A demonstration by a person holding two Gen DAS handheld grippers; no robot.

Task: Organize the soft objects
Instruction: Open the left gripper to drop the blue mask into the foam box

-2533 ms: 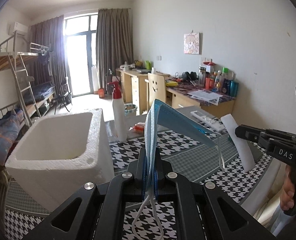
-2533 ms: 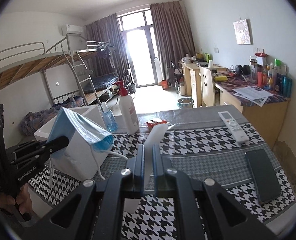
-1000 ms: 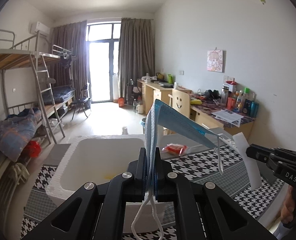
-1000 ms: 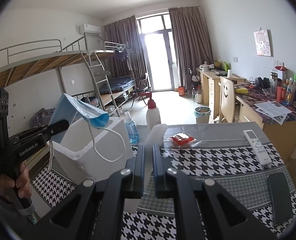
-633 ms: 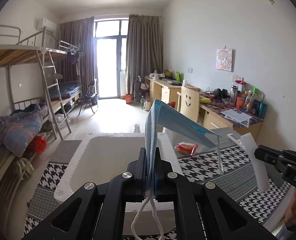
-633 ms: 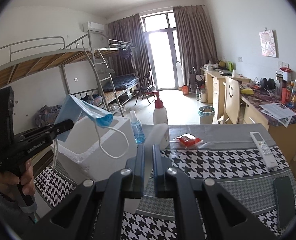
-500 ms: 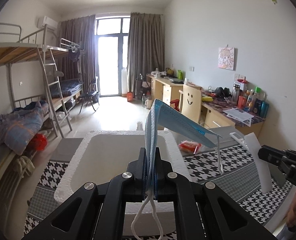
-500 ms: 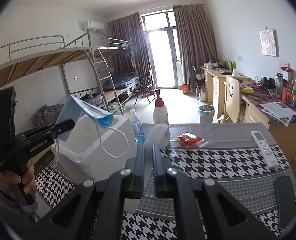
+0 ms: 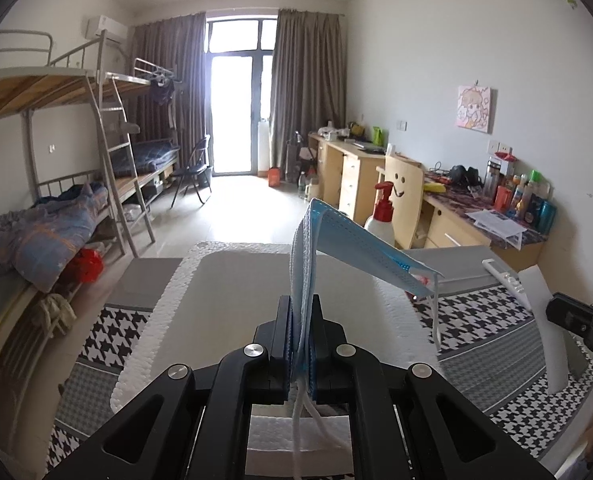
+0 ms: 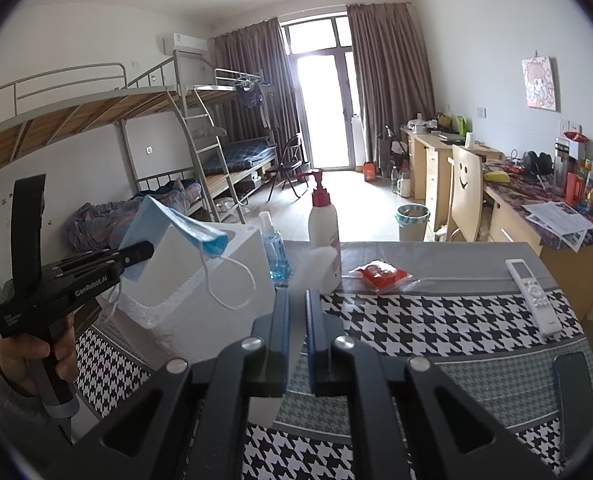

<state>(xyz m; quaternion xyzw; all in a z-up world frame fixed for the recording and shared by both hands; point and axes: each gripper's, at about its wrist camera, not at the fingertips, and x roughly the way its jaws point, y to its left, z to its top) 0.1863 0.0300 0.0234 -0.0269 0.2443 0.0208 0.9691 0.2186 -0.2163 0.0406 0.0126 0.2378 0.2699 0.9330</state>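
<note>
Nearest, left gripper [image 9: 301,320] clamped on a blue face mask [image 9: 336,240], ear loops dangling, poised over the open white foam box [image 9: 232,280]. Right gripper [image 10: 296,304] pinched tight on a white strip [image 10: 312,268], hiding part of the pump bottle [image 10: 323,224] behind. On the houndstooth table [image 10: 436,328]: blue sanitizer bottle [image 10: 274,252] just beside the box, red packet [image 10: 380,274], remote [image 10: 530,296], dark phone [image 10: 576,388] at the right edge. Farther off, desks [image 10: 420,160], bunk bed [image 10: 96,120], curtained balcony door [image 10: 328,112].

left tool [image 9: 301,328] with mask [image 9: 348,248] now over foam box [image 9: 168,300]
</note>
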